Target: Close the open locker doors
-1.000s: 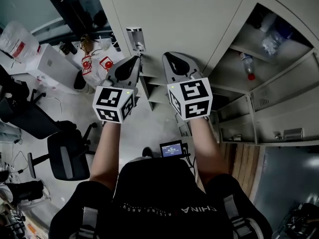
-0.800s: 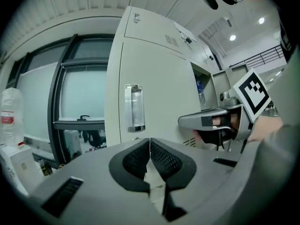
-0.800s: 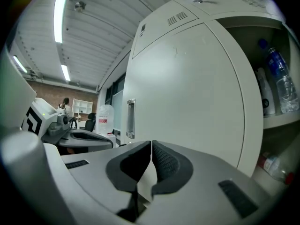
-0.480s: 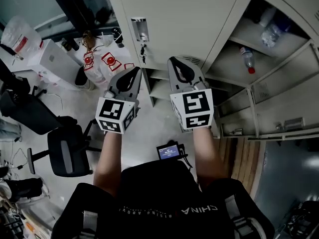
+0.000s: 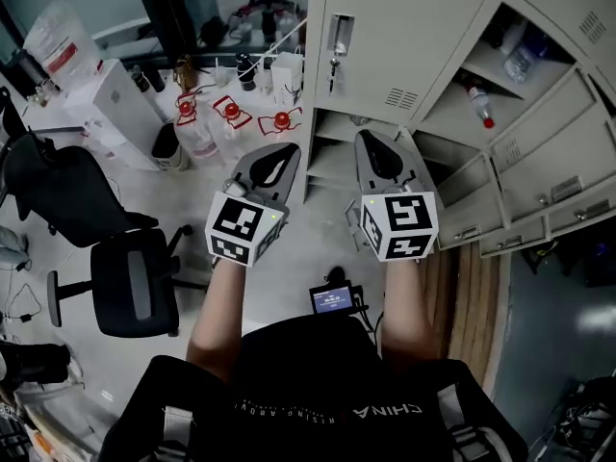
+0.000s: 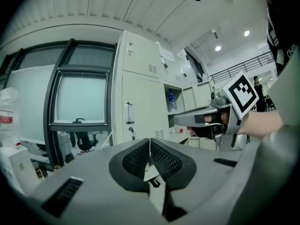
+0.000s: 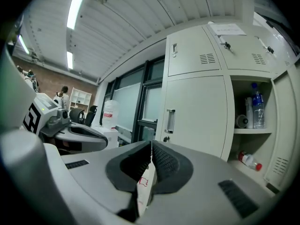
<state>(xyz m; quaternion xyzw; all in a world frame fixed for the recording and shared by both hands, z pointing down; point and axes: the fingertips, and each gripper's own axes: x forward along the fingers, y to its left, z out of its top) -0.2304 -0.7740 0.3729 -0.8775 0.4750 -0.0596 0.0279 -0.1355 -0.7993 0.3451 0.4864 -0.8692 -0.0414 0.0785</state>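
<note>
Head view: the left gripper (image 5: 279,154) and the right gripper (image 5: 373,144) hang side by side in front of the bank of pale grey metal lockers (image 5: 404,17). Both have their jaws pressed together on nothing. At the lockers' right part a compartment stands open, its vented grey door (image 7: 284,125) swung out. Inside it are an upright clear plastic water bottle (image 7: 257,108) and, on the shelf below, a red-capped bottle (image 7: 248,161) lying down.

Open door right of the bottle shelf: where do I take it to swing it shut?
Probably the free edge of the open door, near its handle, approached from the right, the side turned away from the bottle shelf. It stands swung outward, so pushing there should swing it shut.
</note>
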